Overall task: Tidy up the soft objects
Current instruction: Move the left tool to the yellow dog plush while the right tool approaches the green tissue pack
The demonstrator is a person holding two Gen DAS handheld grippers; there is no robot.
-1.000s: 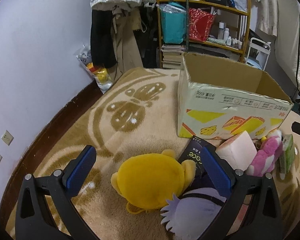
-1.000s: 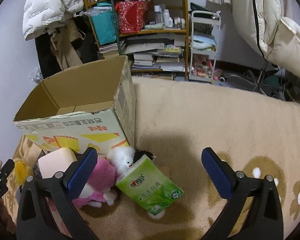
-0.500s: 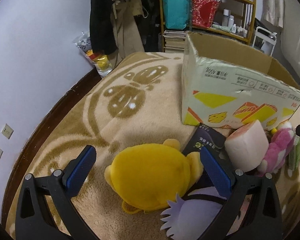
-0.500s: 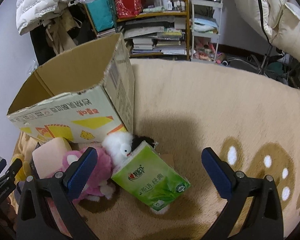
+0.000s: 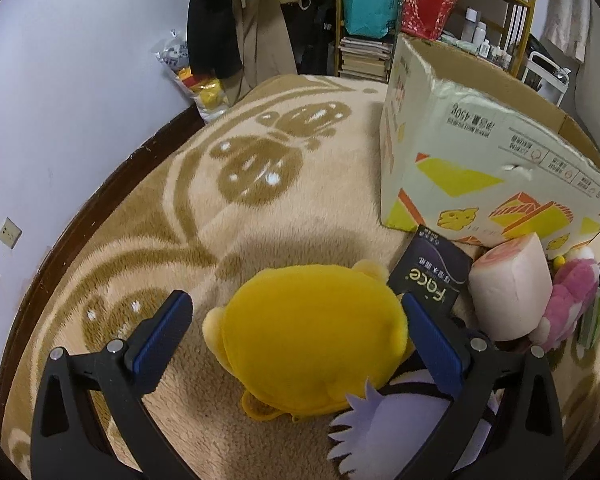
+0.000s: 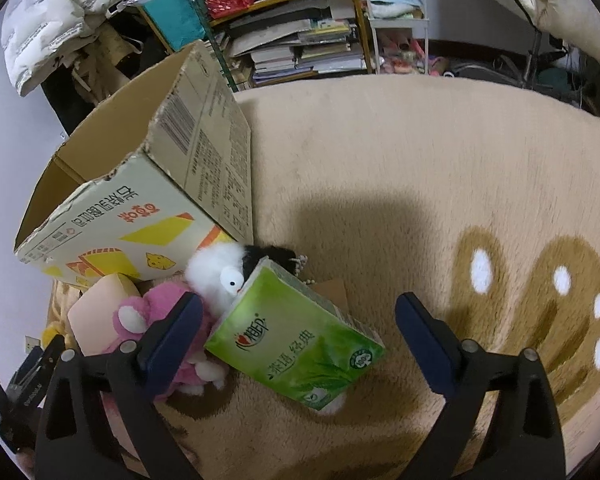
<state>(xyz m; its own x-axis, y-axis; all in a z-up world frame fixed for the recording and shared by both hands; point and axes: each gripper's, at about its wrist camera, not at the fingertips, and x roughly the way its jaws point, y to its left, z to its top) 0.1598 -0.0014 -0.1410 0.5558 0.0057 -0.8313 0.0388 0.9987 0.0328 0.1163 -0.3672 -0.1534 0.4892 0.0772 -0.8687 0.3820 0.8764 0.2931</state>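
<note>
Left gripper (image 5: 294, 322) spread wide around yellow plush (image 5: 312, 336); right gripper (image 6: 296, 318) likewise over green tissue pack (image 6: 296, 344). Cardboard box (image 6: 140, 216) interior unseen.

The left tool (image 5: 296, 334) now sits lower around the yellow plush (image 5: 312, 336), while the right tool (image 6: 300, 326) has closed in on the green tissue pack (image 6: 296, 344).

Black claws (image 5: 296, 332), blue pads (image 5: 162, 336)
</note>
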